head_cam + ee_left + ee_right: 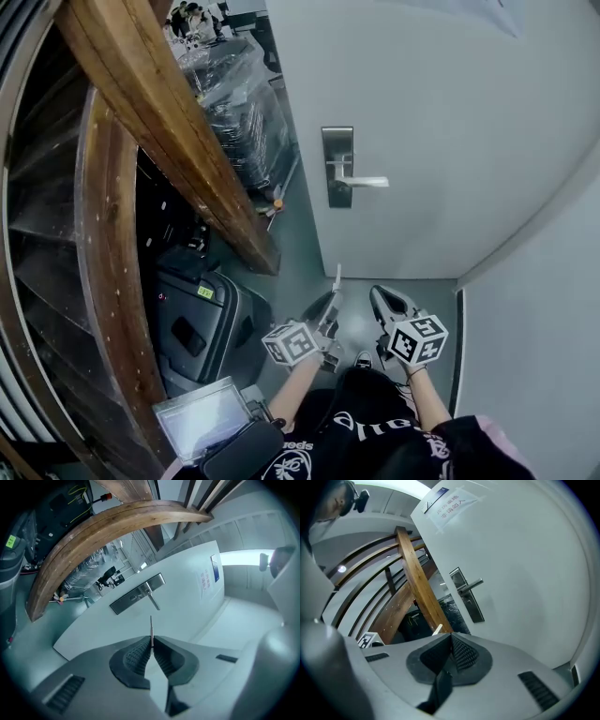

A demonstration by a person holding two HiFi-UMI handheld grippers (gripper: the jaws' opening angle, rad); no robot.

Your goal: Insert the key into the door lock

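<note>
Key's in the claw, lock's way out ahead

Left claw (151,641) pinches the key (151,626), blade pointing forward. Right claw (450,641) is closed on nothing. The door lock (132,597) sits well apart, up and slightly left.

White wall (534,328), grey floor (305,281), curved wooden stair beam (159,122) along the left

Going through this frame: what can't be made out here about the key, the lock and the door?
- Key in the left claw: it is edge-on in the left gripper view and a thin sliver in the head view, so its teeth don't show.
- Lock plate: too small in every view to tell the keyhole's slot direction.
- Door notice: print blurred in the right gripper view.
</note>
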